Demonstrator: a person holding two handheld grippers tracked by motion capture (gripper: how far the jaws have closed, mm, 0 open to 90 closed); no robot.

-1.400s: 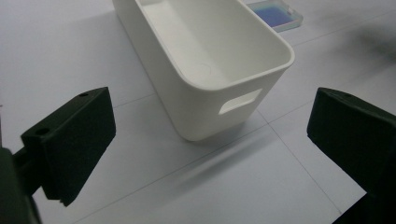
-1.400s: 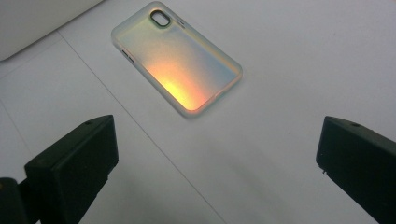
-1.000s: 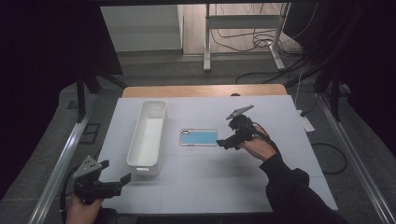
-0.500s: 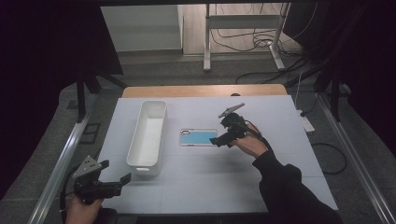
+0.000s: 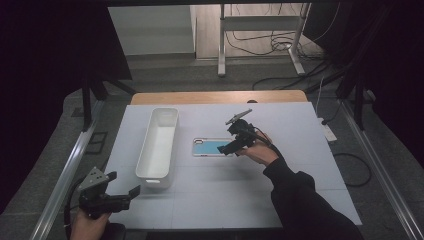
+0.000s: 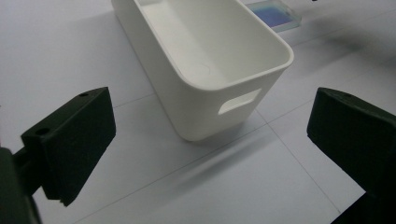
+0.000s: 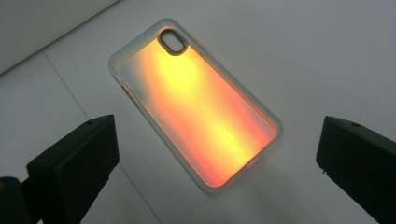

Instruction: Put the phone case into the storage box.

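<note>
A phone case point(image 5: 210, 147) lies flat on the white table, blue in the high view and glowing orange-yellow point(image 7: 196, 100) in the right gripper view, camera hole at its far end. My right gripper point(image 5: 231, 148) hovers open over the case's right end, jaws wide apart on either side of it, touching nothing. A long white bin point(image 5: 159, 142) stands empty left of the case, with a handle slot point(image 6: 239, 100) in its near wall. My left gripper point(image 5: 131, 194) is open near the table's front left corner, pointing at the bin's near end.
The white table top point(image 5: 300, 130) has a wooden strip point(image 5: 215, 96) along its far edge. Metal rails run along both sides. Cables and a stand's legs point(image 5: 260, 50) lie on the floor beyond the table.
My right gripper has moved left and down toward the phone case's right end. The left gripper has stayed put.
</note>
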